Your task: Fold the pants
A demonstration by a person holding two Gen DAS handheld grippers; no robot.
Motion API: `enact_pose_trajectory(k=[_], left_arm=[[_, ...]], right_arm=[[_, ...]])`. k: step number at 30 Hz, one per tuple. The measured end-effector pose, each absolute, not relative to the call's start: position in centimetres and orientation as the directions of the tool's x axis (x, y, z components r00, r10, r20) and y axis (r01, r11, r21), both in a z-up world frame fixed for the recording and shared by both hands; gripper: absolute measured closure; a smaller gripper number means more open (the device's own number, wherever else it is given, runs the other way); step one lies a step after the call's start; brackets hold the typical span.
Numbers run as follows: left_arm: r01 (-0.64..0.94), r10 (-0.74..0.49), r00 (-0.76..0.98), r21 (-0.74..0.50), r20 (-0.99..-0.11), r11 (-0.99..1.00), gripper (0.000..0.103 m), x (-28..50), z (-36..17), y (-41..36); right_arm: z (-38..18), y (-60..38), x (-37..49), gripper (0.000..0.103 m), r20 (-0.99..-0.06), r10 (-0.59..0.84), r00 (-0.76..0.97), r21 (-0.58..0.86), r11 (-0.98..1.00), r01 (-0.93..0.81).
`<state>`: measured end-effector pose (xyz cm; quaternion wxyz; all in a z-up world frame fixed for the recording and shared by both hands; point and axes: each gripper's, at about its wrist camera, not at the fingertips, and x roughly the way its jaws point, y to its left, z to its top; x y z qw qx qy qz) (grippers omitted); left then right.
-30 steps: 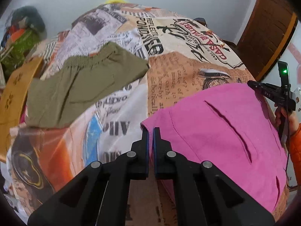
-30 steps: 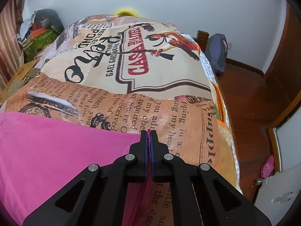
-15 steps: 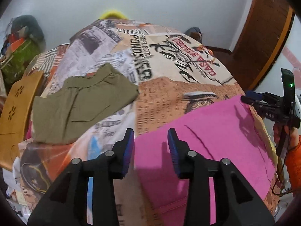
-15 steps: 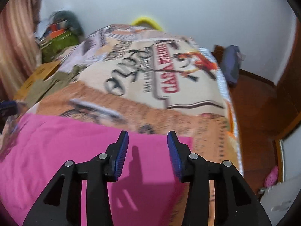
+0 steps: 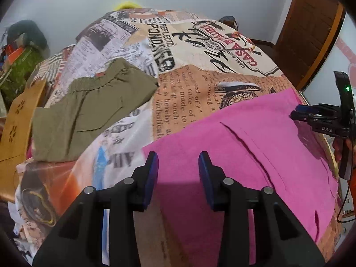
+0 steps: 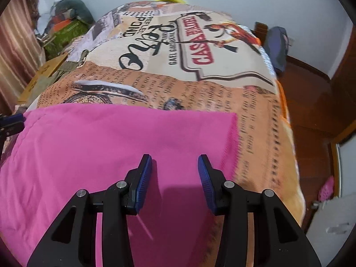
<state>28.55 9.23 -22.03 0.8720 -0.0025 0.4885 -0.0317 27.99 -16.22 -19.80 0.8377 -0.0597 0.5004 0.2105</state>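
The pink pants (image 5: 255, 146) lie spread flat on the bed, also in the right wrist view (image 6: 111, 146). My left gripper (image 5: 178, 162) is open and empty, hovering above the pants' left corner. My right gripper (image 6: 175, 166) is open and empty, above the pants near their right corner. The right gripper also shows at the far right of the left wrist view (image 5: 298, 114). The left gripper's tip shows at the left edge of the right wrist view (image 6: 11, 122).
Olive green shorts (image 5: 89, 111) lie folded on the bed to the left. The bed has a printed newspaper-style cover (image 5: 189, 51). A wooden chair (image 5: 15, 122) stands at its left side. Bags (image 6: 66, 26) sit by the wall. A wooden floor (image 6: 311, 111) lies to the right.
Both grippers were shut on the pink pants' corners a second ago. They have opened, let the pants drop flat, and pulled back above them.
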Motion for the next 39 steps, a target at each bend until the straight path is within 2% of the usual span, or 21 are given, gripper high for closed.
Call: enact_pose_trajectory(k=[3, 5, 7, 10, 18, 21, 25, 39], left_arm=[[0.037, -0.043, 0.549, -0.027, -0.835, 0.999, 0.062, 26.8, -20.2, 9.6], [0.023, -0.031, 0.576, -0.021, -0.817, 0.999, 0.054, 25.4, -18.5, 9.8], [0.002, -0.011, 0.613, -0.012, -0.79, 1.0, 0.037, 23.7, -16.6, 9.8], [-0.013, -0.008, 0.666, -0.023, -0.746, 1.0, 0.026, 21.5, -14.1, 9.7], [-0.005, -0.038, 0.754, -0.063, -0.656, 0.998, 0.008, 15.0, -9.4, 8.4], [-0.002, -0.032, 0.764, -0.052, -0.644, 0.999, 0.004, 13.0, -9.1, 7.7], [0.023, -0.063, 0.731, -0.067, -0.679, 0.997, 0.004, 11.5, -10.5, 7.0], [-0.018, -0.29, 0.531, -0.353, -0.796, 0.936, 0.004, 11.2, -18.5, 5.7]], right_arm=[[-17.2, -16.9, 26.2, 0.064, -0.838, 0.311, 0.448, 0.113, 0.903, -0.415], [-15.2, -17.0, 25.0, 0.064, -0.814, 0.328, 0.479, 0.114, 0.899, -0.422], [-12.9, -17.3, 23.3, 0.064, -0.784, 0.351, 0.512, 0.118, 0.894, -0.432], [-10.1, -17.0, 21.1, 0.064, -0.744, 0.372, 0.555, 0.11, 0.887, -0.448], [-5.2, -16.0, 14.4, 0.055, -0.638, 0.432, 0.638, 0.093, 0.865, -0.493], [-5.2, -15.4, 12.5, 0.054, -0.626, 0.44, 0.644, 0.084, 0.859, -0.506], [-6.1, -14.2, 10.5, 0.054, -0.628, 0.442, 0.641, 0.067, 0.85, -0.522], [-11.8, -11.5, 8.8, 0.054, -0.684, 0.444, 0.579, 0.073, 0.831, -0.551]])
